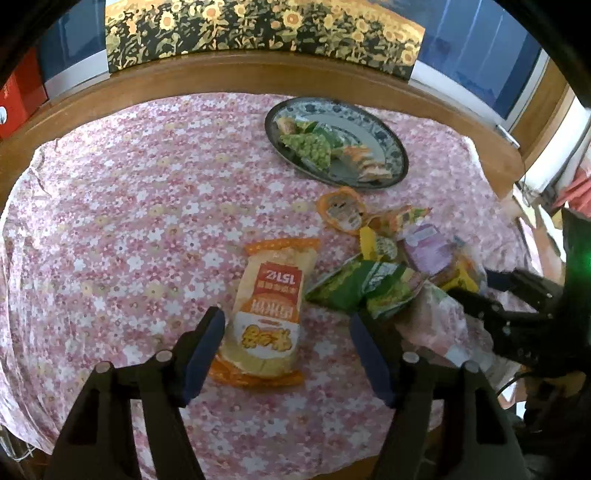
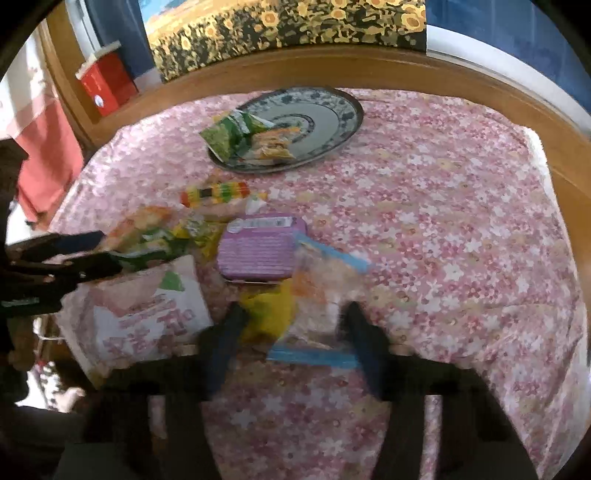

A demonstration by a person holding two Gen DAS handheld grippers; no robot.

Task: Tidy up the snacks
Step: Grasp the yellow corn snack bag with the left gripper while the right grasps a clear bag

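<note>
The snacks are split between two places. A few packets, green ones and orange ones, already lie on the blue-patterned plate [image 1: 384, 147] at the far side of the table. The rest sit in a loose heap [image 1: 388, 266] nearer the person: green bags, a purple packet [image 2: 260, 245], a white pouch [image 2: 147, 314] and a clear bag with blue ends [image 2: 321, 295]. An orange-and-yellow packet [image 1: 267, 314] lies apart from the heap, flat on the cloth.

The left gripper [image 1: 288, 328] is spread wide with that orange-and-yellow packet between its fingers, and grips nothing. The right gripper [image 2: 293, 325] is also wide open, straddling the clear bag, not closed on it; that view is blurred.

By my judgement the job is early on: most packets are off the plate.

A pink floral tablecloth [image 1: 129, 221] covers a wooden table [image 1: 221, 74]. Behind it stand a sunflower picture [image 1: 258, 29], a window and a red box [image 2: 107, 83]
</note>
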